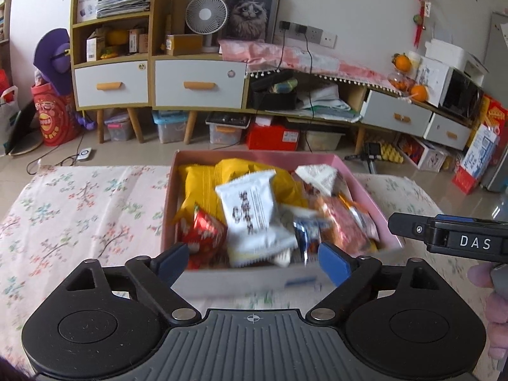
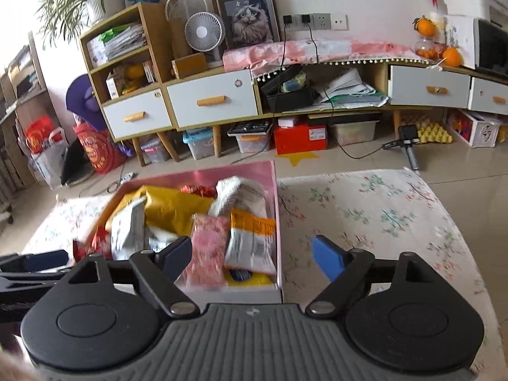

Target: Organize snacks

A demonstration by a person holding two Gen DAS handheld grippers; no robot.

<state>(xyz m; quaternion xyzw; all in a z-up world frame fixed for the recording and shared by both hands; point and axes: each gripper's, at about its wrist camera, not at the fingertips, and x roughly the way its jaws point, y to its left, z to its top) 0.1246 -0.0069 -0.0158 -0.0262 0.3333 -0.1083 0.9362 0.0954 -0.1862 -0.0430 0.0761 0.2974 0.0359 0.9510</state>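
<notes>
A pink box (image 1: 254, 156) stands on the floral cloth, heaped with snack packets: a yellow bag (image 1: 200, 187), a white packet (image 1: 250, 212), a red one (image 1: 206, 231) and an orange-pink one (image 1: 343, 225). My left gripper (image 1: 254, 258) is open at the box's near wall, its pads clear of the packets. My right gripper (image 2: 254, 255) is open over the box's (image 2: 222, 171) near right corner, with a pink packet (image 2: 206, 247) and an orange-white packet (image 2: 250, 241) just beyond. Each gripper shows at the edge of the other's view: the right (image 1: 444, 235), the left (image 2: 31, 263).
The floral cloth (image 2: 381, 216) spreads to both sides of the box. Beyond the table's far edge lie a tiled floor (image 2: 349, 158), a low cabinet with white drawers (image 1: 197, 84), fans and storage bins. A person's fingers (image 1: 495, 289) show at the right edge.
</notes>
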